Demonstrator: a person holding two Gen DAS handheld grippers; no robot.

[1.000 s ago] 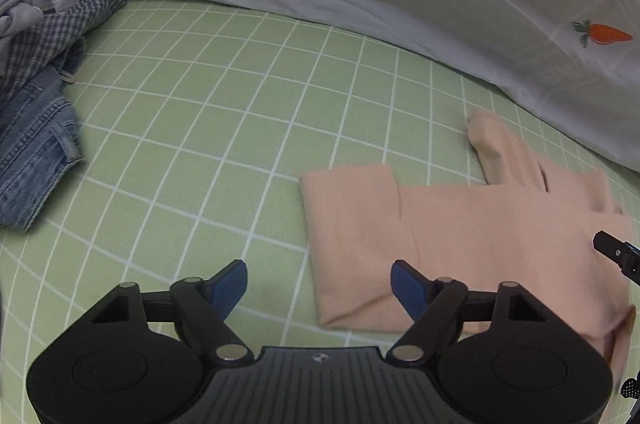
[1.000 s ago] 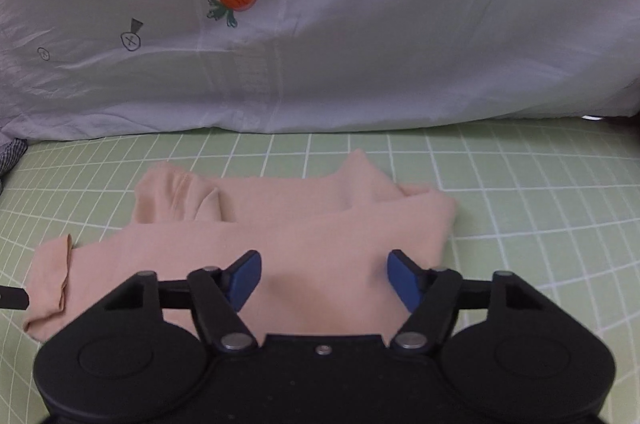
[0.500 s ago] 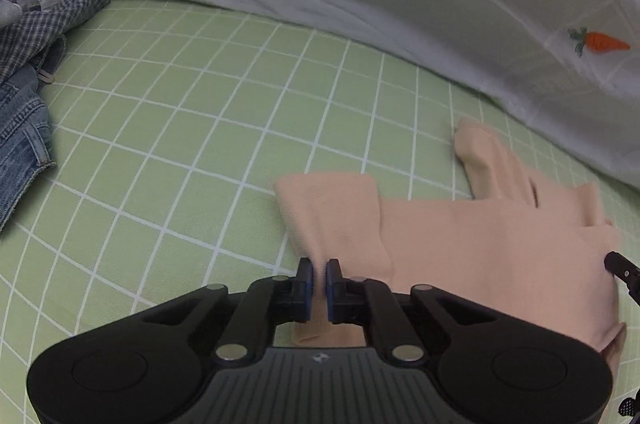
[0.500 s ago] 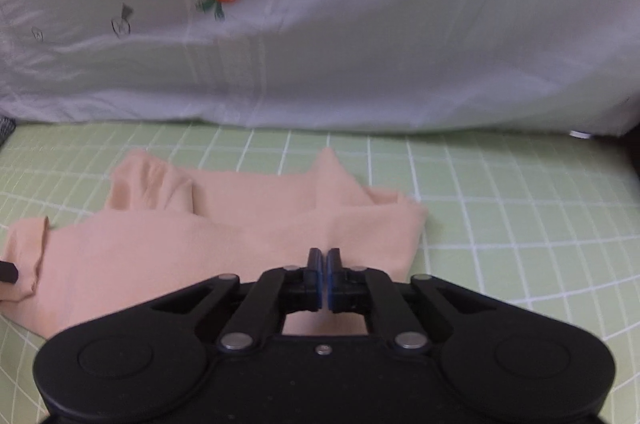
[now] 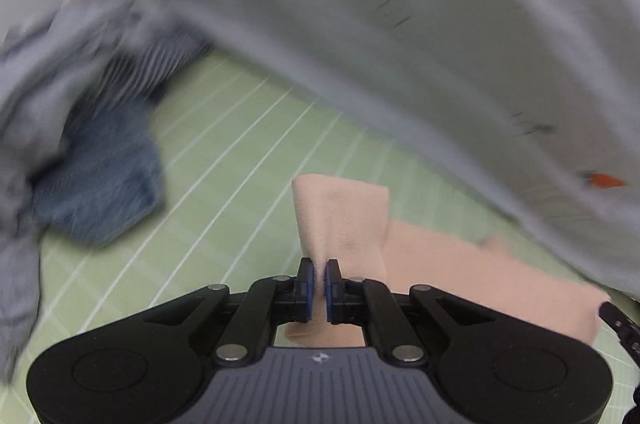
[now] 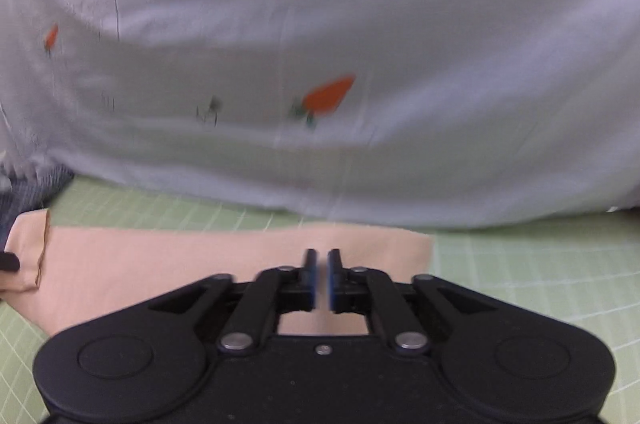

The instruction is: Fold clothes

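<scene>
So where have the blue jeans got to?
In the left wrist view the blue jeans lie blurred at the left edge of the green grid mat, below a checked garment and well left of the peach garment.

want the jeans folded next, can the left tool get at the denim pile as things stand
Probably not yet. The way across the green mat to the denim pile looks free, but the left tool is shut on a lifted edge of the peach garment, so it must let go first.

Garment: peach knit clothing (image 5: 440, 264), soft, partly folded
Pose: one end lifted upright, rest flat
Place: on green grid mat (image 5: 240, 144), beside white sheet (image 5: 360, 24)
</scene>
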